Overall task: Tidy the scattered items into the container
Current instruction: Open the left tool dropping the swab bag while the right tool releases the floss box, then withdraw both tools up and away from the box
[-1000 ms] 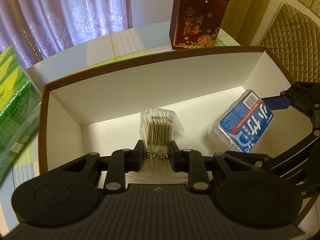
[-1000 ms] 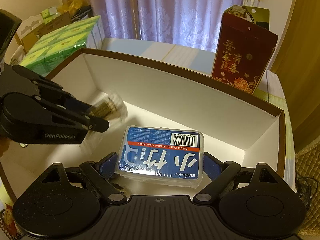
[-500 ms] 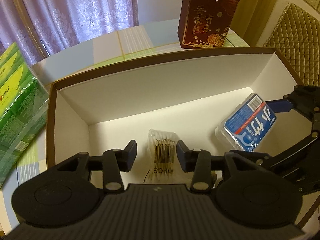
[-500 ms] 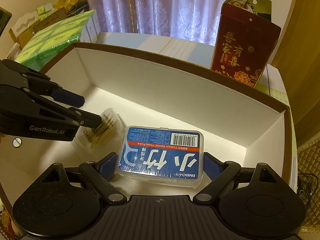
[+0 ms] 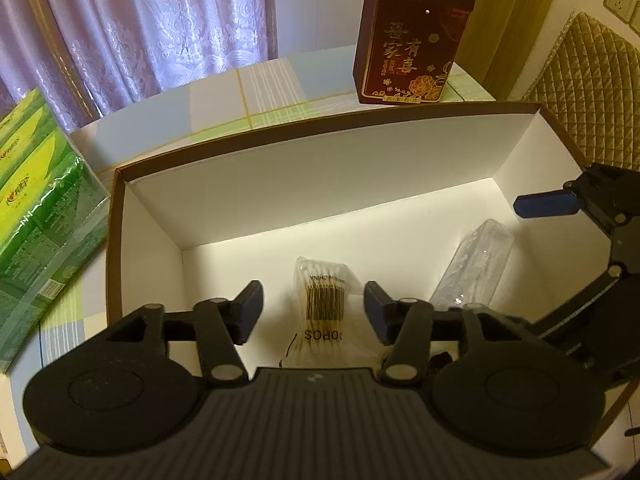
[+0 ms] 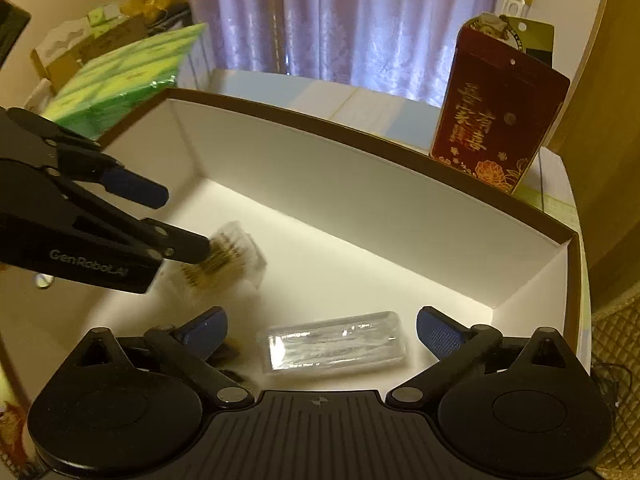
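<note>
We find both the left gripper (image 5: 312, 312) and right gripper (image 6: 322, 330) with jaws spread, swab packet (image 5: 322, 304) and clear case (image 6: 334, 346) lying inside the box (image 5: 320, 168) at lower centre; no further scattered items visible on the worktop (image 5: 256, 88).

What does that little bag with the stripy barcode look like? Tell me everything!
The cotton swab bag is a small clear plastic pouch packed with pale sticks, with a black barcode and some printed letters on it. It lies flat on the white floor of the box, between the open fingers of the left gripper, which do not touch it. Nothing else touches it.
</note>
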`<state>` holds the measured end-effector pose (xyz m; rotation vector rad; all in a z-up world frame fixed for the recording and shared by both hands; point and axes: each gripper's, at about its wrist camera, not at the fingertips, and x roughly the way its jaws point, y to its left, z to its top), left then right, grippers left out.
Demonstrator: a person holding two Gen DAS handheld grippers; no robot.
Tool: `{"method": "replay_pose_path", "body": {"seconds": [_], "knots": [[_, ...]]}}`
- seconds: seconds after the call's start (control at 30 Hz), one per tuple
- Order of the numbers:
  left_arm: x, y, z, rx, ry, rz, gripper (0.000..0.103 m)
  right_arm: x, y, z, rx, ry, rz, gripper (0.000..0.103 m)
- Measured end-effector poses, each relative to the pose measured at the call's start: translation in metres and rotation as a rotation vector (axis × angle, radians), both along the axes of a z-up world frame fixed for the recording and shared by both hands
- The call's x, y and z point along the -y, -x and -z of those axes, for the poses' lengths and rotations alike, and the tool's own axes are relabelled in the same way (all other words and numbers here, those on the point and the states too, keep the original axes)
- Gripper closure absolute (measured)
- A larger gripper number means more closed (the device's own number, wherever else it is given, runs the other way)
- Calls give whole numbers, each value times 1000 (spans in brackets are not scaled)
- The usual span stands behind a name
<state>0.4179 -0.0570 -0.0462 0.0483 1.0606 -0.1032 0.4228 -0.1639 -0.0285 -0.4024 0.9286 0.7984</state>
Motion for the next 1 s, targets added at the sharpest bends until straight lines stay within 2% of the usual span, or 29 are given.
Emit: {"method": "replay_pose_path", "body": {"seconds": [0.2, 0.5, 0.8, 1.0], "knots": [[4, 12, -10, 15, 3, 3, 34, 11, 13, -11, -18, 1, -3, 0], [10, 33, -23, 15, -6, -7, 25, 27, 33, -27, -39, 0, 39, 0], [18, 54, -36, 22, -15, -16, 18, 37, 52, -38, -34, -12, 77, 0], [22, 70, -49, 43, -22, -20, 17, 45, 64, -47, -17, -26, 94, 0]]}}
